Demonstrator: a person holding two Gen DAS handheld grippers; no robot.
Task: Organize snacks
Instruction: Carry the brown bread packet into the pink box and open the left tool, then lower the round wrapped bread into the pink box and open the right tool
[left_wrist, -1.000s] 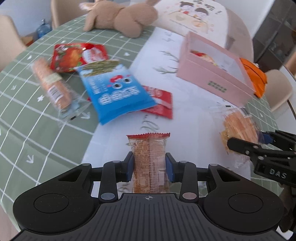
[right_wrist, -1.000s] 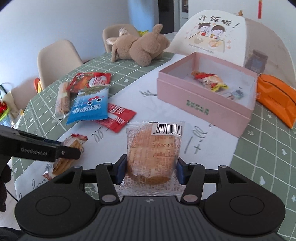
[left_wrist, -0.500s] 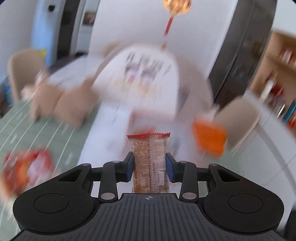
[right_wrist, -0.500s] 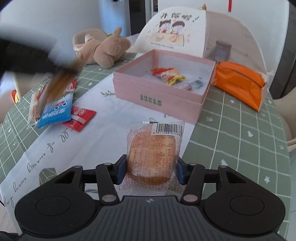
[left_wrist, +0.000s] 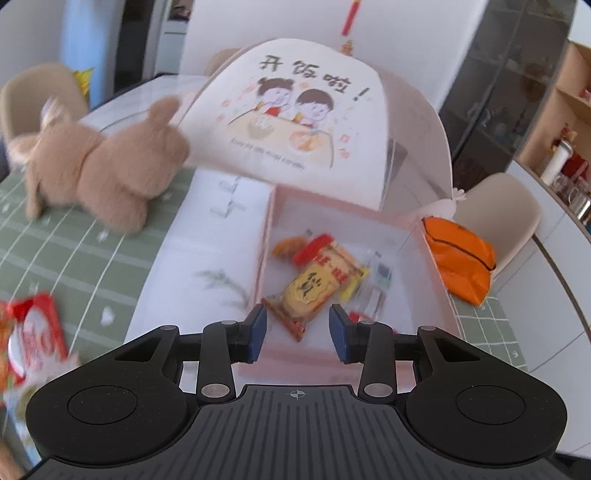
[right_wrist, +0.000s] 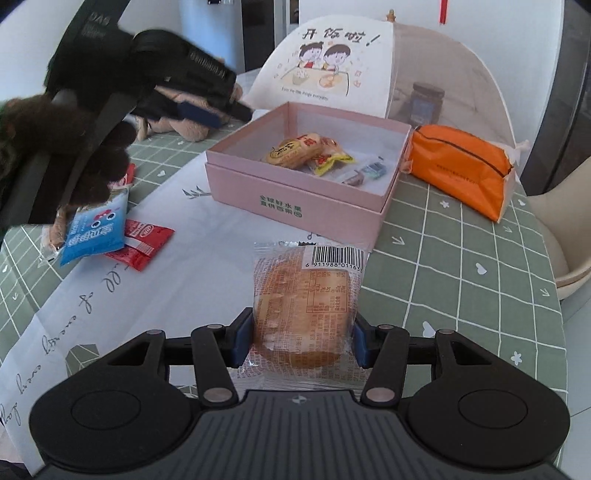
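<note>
While its blue pads press both sides of a wrapped round cake (right_wrist: 304, 302), the right hand-held gripper (right_wrist: 303, 341) hangs over the white runner on the table (right_wrist: 461, 258). The left hand-held gripper (left_wrist: 297, 329), jaws parted and empty, hovers above the pink box (right_wrist: 295, 201). A biscuit packet (left_wrist: 316, 286) lies inside among other snacks. Beyond stand a plush toy (left_wrist: 103, 166) and a mesh food cover (left_wrist: 295, 122).
</note>
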